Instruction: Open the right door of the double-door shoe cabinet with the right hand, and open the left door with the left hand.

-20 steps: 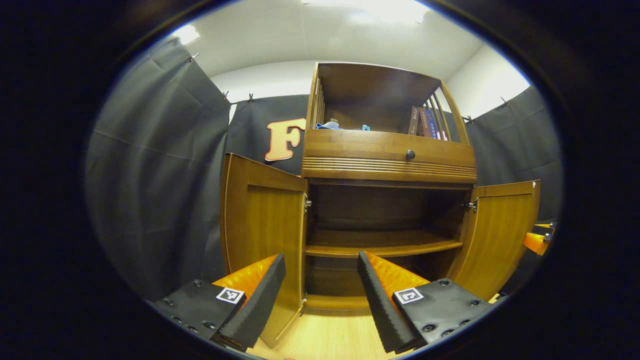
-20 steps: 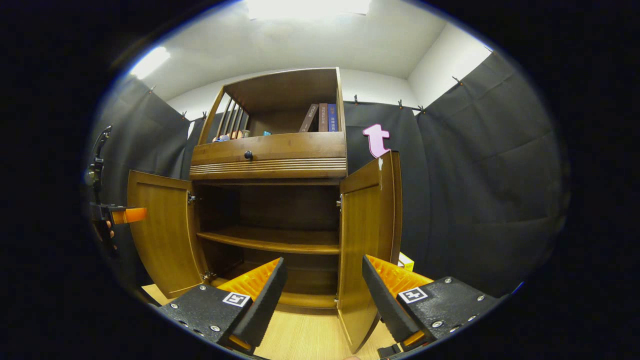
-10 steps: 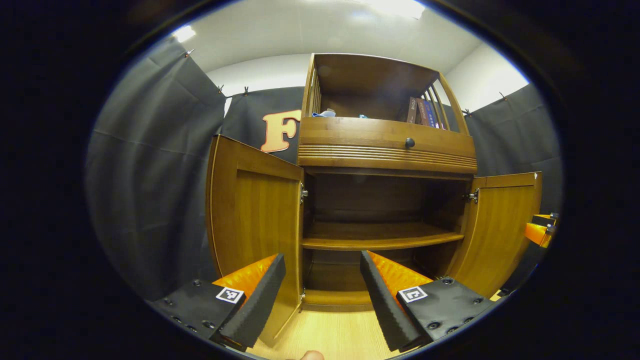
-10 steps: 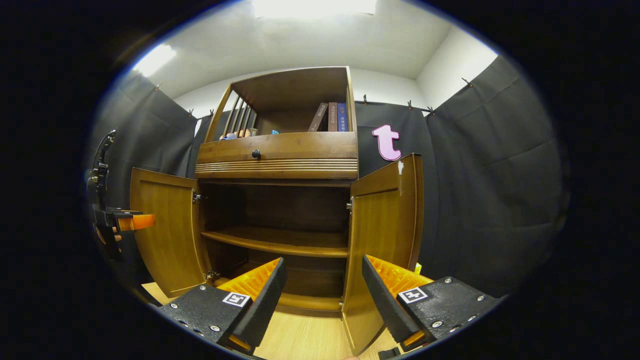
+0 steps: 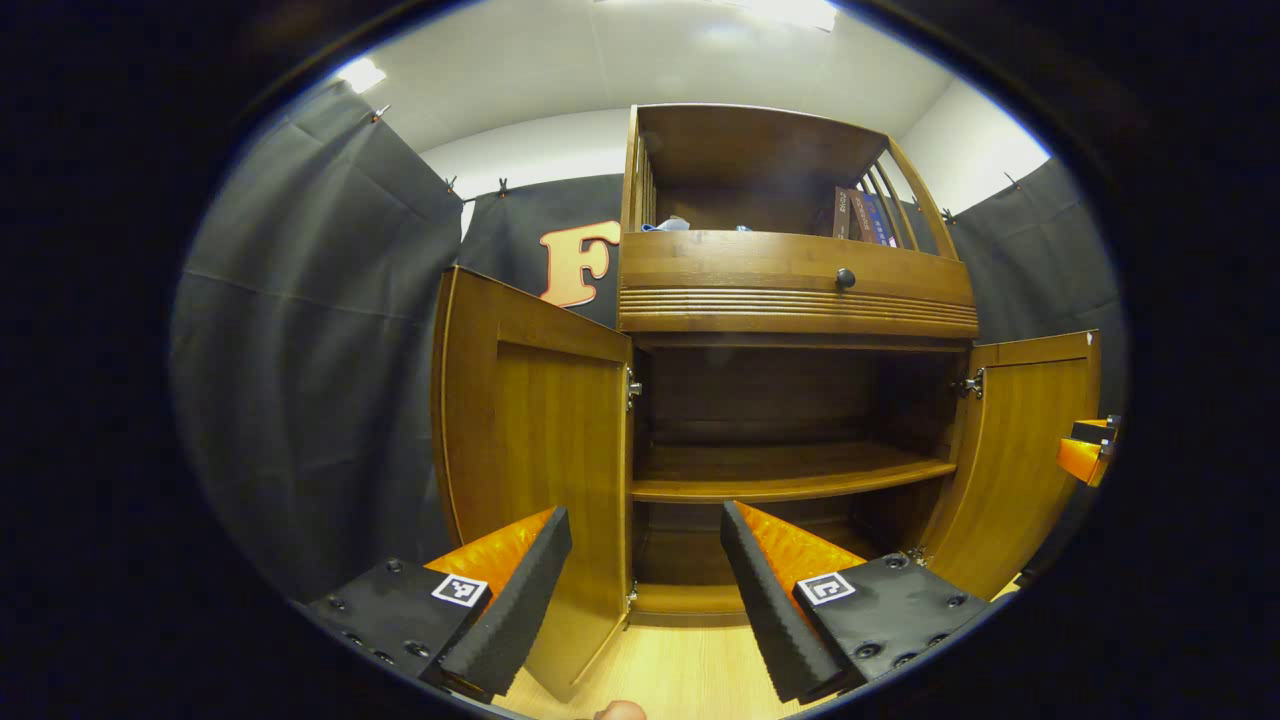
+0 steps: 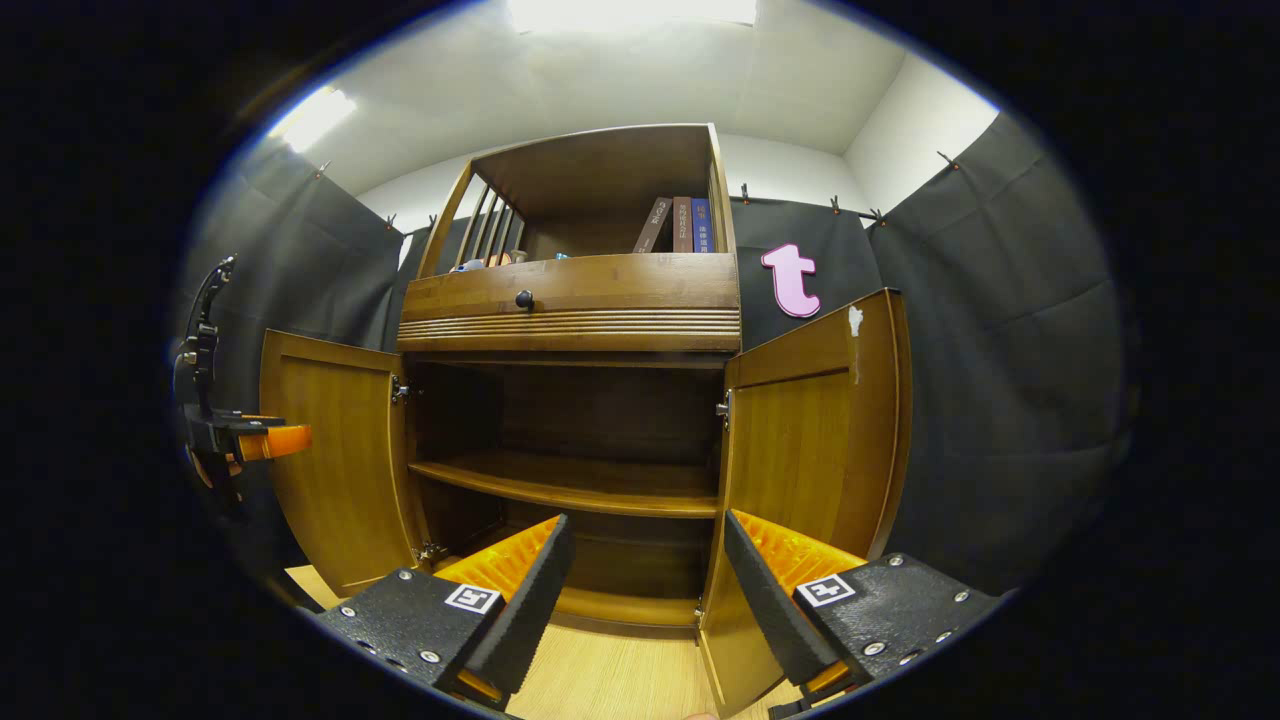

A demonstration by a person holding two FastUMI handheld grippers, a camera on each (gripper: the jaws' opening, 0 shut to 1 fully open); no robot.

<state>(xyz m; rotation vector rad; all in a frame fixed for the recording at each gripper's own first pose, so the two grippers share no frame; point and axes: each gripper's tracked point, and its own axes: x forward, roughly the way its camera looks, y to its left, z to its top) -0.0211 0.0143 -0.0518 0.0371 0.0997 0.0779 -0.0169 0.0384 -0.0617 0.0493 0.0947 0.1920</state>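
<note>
Both doors stand wide: left door, right door. Each hand-held gripper (left, right) hangs released, clear of the door edges, before the cabinet.

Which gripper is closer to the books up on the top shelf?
Right, I think. The books lean at the shelf's right end, above the right gripper; the left gripper sits over by the left door.

The shoe cabinet stands directly on the light wooden floor. The inner shelf spans the lower compartment. On the top shelf, books stand upright at one end; small items, too small to identify, lie at the other.
</note>
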